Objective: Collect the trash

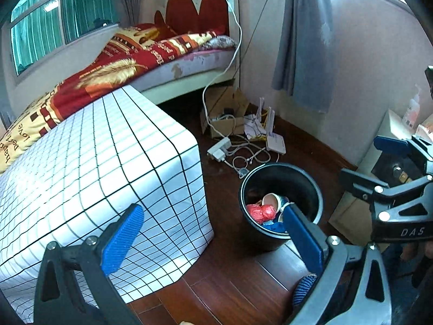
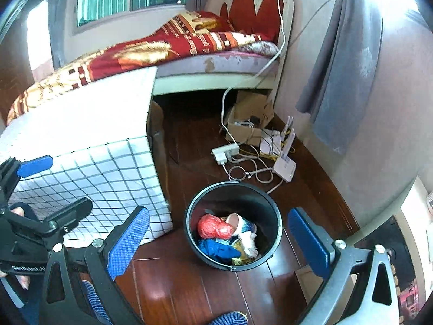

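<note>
A black round bin stands on the wooden floor. It holds a red plastic bag, a paper cup, blue wrapping and crumpled paper. My left gripper is open and empty, with its right finger in front of the bin's rim. My right gripper is open and empty above the bin. In the left wrist view the right gripper shows at the right edge. In the right wrist view the left gripper shows at the left edge.
A table with a white checked cloth stands left of the bin. Behind it is a bed with a red blanket. A cardboard box, a power strip, a router and cables lie by the wall.
</note>
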Available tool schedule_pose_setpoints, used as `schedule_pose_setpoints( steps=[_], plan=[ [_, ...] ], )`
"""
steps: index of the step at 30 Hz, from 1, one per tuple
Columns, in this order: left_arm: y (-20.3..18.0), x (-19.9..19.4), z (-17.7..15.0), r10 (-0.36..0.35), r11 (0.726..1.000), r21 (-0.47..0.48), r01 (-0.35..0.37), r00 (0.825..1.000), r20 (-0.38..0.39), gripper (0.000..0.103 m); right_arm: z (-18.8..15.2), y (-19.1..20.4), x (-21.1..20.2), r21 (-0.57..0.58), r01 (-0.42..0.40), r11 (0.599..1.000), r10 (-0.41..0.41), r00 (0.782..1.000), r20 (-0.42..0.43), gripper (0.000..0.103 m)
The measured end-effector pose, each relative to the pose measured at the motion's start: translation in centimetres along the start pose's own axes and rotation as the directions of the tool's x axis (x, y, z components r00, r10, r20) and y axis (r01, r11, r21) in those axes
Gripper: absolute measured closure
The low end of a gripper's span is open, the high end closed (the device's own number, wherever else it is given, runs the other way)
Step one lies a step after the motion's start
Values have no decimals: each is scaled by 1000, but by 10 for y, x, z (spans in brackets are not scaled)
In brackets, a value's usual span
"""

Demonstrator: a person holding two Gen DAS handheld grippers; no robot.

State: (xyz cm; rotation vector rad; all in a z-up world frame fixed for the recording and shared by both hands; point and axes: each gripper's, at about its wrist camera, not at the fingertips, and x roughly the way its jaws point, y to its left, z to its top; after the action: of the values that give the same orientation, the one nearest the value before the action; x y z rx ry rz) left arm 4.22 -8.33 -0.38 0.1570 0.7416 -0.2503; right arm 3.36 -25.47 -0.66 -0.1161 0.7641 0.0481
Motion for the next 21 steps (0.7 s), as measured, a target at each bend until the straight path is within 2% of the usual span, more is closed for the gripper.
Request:
schedule_pose_setpoints(
  steps=[11, 21],
  plan=[
    [10, -66, 2, 25, 998, -58, -19, 993, 113, 0, 7, 17, -75, -26, 15, 1000, -11, 993, 119, 0],
    [12, -104, 5, 57, 997, -60, -46, 979, 196, 0, 13, 21, -115, -19, 9, 1000, -5, 978, 210, 0]
  ],
)
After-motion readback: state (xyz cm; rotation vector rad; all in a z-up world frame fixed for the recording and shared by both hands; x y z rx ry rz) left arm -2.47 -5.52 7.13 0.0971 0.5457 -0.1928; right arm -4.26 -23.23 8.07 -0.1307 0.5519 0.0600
